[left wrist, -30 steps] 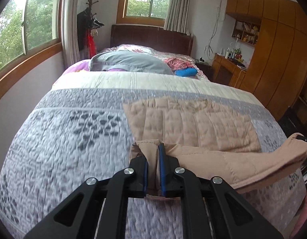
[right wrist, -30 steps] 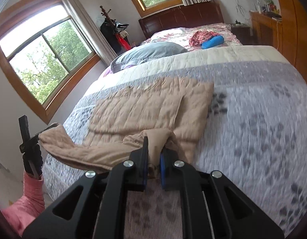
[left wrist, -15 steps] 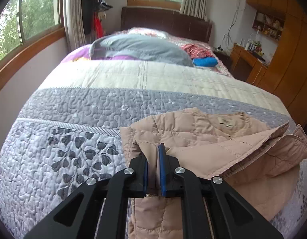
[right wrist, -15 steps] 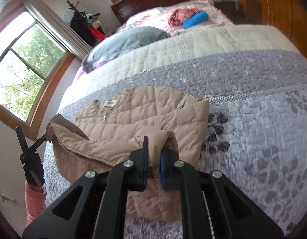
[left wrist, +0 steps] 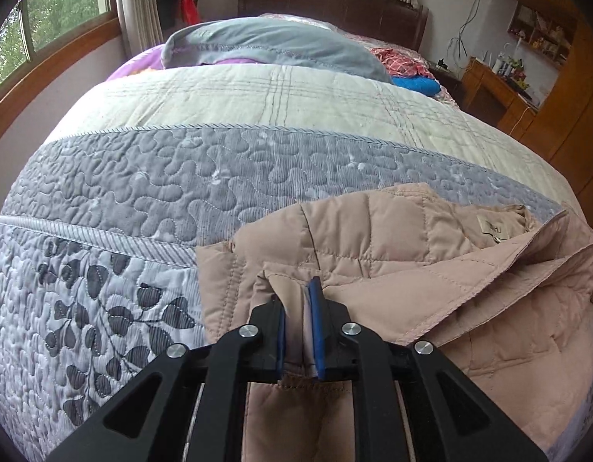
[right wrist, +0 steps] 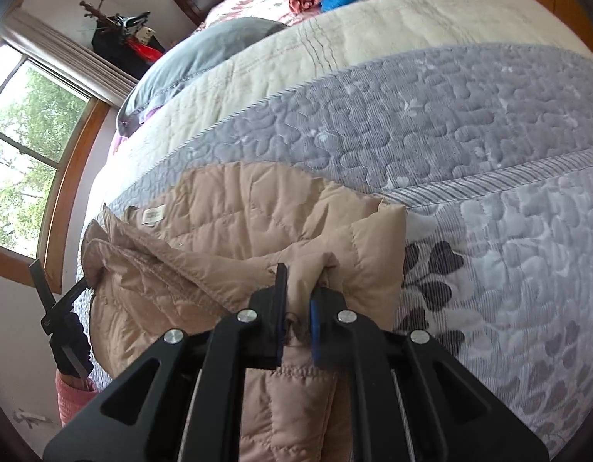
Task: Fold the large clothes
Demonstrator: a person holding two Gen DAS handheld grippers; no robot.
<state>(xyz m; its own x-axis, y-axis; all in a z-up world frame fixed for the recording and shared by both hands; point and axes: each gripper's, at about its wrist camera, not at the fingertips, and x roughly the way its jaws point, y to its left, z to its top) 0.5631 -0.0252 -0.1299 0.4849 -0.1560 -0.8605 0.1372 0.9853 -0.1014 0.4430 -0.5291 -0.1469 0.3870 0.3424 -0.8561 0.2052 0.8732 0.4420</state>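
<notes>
Bed [left wrist: 180,177], grey-and-cream quilt, carries everything. Tan quilted jacket [left wrist: 373,231] lies across quilt's grey band near foot edge, partly folded over itself, neck label facing up. My left gripper [left wrist: 299,310] clamped on jacket fabric fold. My right gripper [right wrist: 298,300] likewise pinching bunched jacket fabric. Grey pillow [left wrist: 273,44] toward headboard.

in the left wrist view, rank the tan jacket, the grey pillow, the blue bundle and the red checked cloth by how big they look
1. Tan jacket, largest, though it lies nearest the camera, which inflates it.
2. Grey pillow.
3 and 4. Red checked cloth and blue bundle: both small and far off, each partly hidden, so no ranking between them.
</notes>
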